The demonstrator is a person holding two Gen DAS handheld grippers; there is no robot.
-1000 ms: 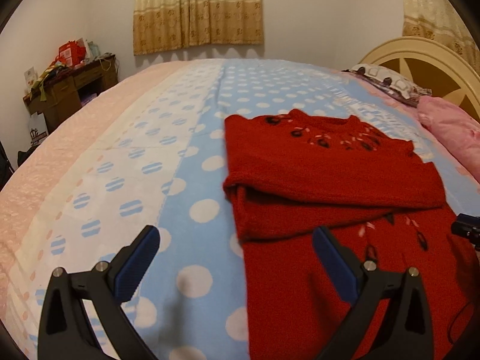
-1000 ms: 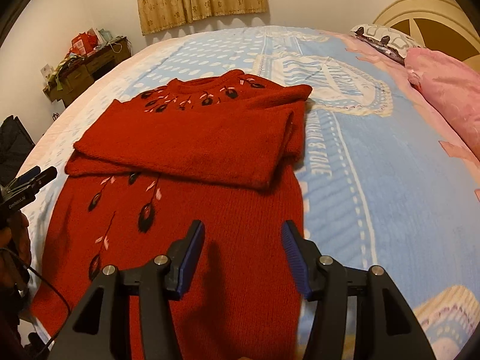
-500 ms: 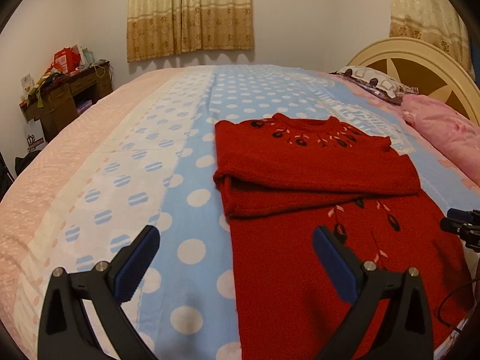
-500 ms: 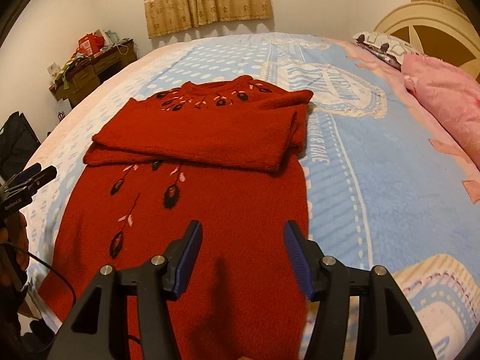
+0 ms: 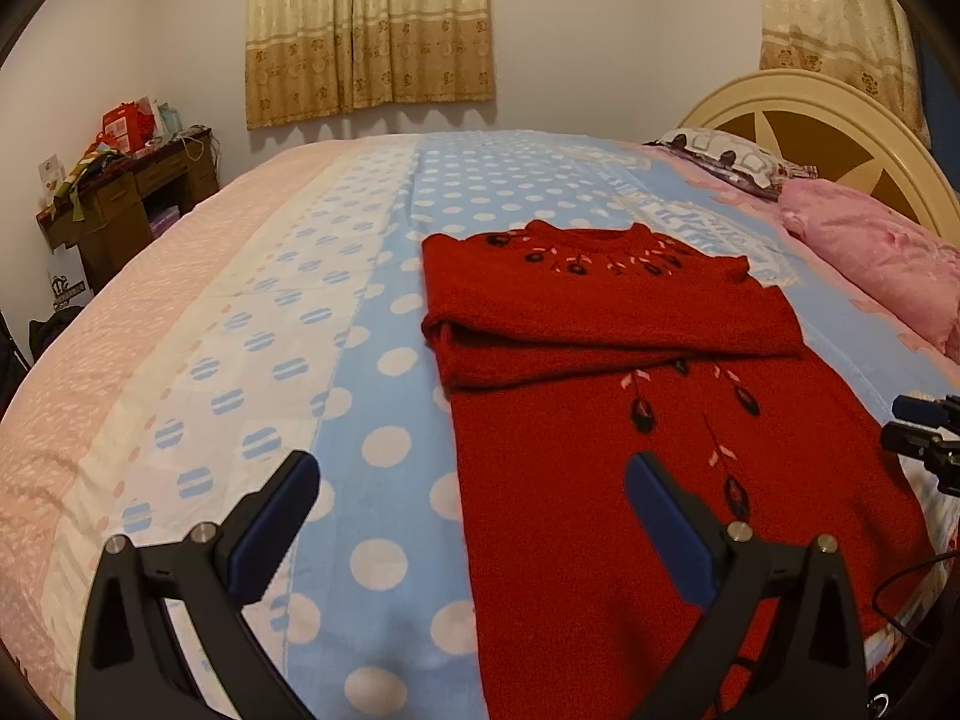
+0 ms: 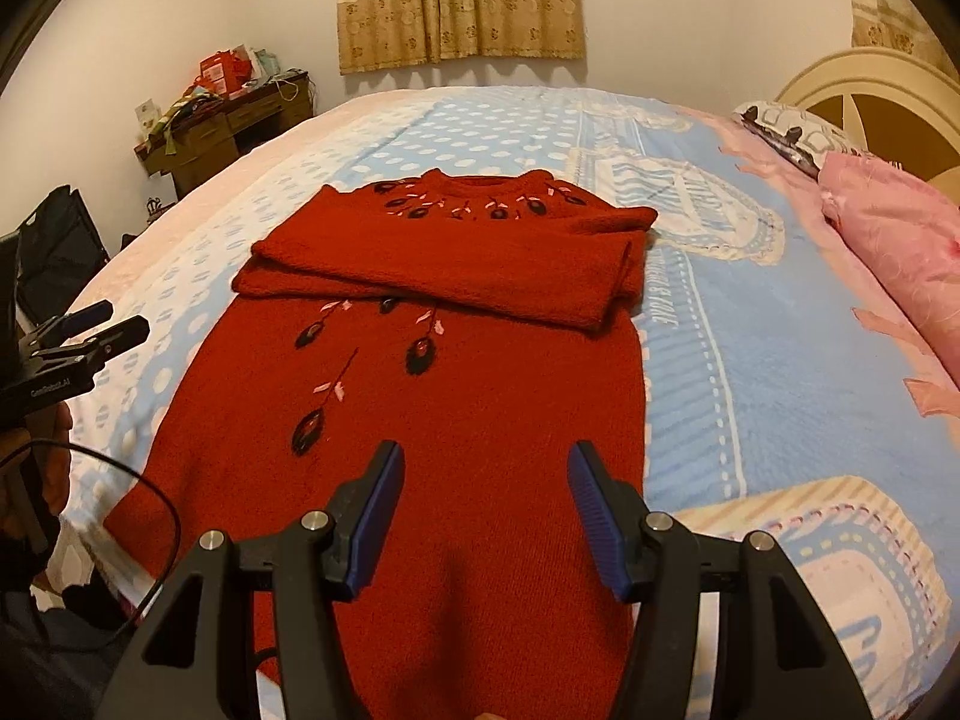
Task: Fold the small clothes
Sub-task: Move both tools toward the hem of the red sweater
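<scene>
A red knitted sweater (image 5: 630, 372) (image 6: 456, 372) with dark embroidered leaves lies flat on the bed, collar at the far end. Both sleeves are folded across its chest in a band (image 6: 444, 276). My left gripper (image 5: 471, 489) hovers open above the bed near the sweater's left edge, one finger over the dotted blanket, the other over the red knit, nothing between them. My right gripper (image 6: 486, 471) stands open above the sweater's lower part, also empty. The right gripper's tips (image 5: 918, 426) show at the right edge of the left wrist view; the left gripper (image 6: 90, 330) shows at the left of the right wrist view.
The bed carries a blue, white and pink dotted blanket (image 5: 288, 324). A pink pillow (image 6: 894, 240) and patterned pillow (image 5: 726, 159) lie by the cream headboard (image 5: 828, 120). A cluttered wooden desk (image 5: 126, 198) stands by the far wall. A black cable (image 6: 138, 516) hangs at the near bed edge.
Both grippers have drawn back and risen from the sweater, so more of its lower body and the bed shows. Neither gripper's opening has changed; the sweater lies as before.
</scene>
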